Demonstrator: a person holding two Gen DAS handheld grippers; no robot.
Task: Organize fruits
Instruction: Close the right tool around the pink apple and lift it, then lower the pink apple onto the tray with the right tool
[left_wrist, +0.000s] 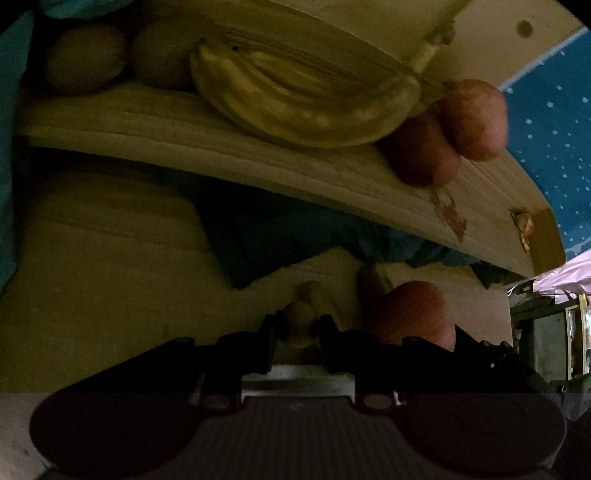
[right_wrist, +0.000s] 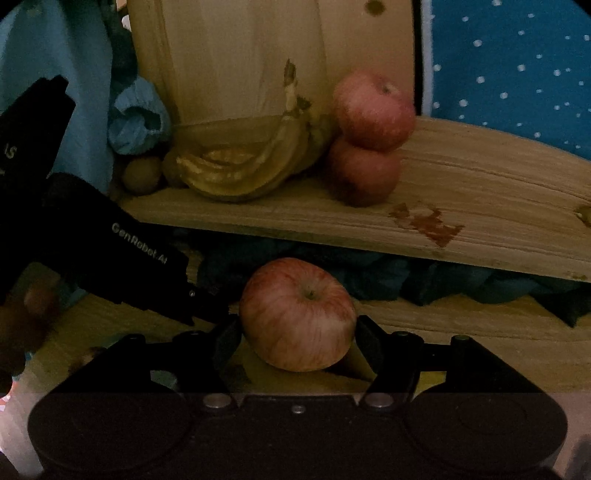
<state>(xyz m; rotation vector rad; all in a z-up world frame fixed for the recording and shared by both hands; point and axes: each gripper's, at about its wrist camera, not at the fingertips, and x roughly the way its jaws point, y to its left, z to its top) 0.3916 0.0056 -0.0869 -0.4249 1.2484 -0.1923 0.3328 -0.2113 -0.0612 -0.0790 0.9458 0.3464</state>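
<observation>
Wooden shelf (right_wrist: 480, 177) ahead carries stacked apples (right_wrist: 373, 110); right tongs (right_wrist: 297, 336) grip apple (right_wrist: 297, 314), left tongs (left_wrist: 297, 326) pinch small fruit (left_wrist: 299, 317); careless placement may topple stack.

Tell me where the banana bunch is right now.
In the right wrist view the banana bunch lies on the upper wooden shelf, left of the two stacked apples and right of the brown kiwis.
</observation>
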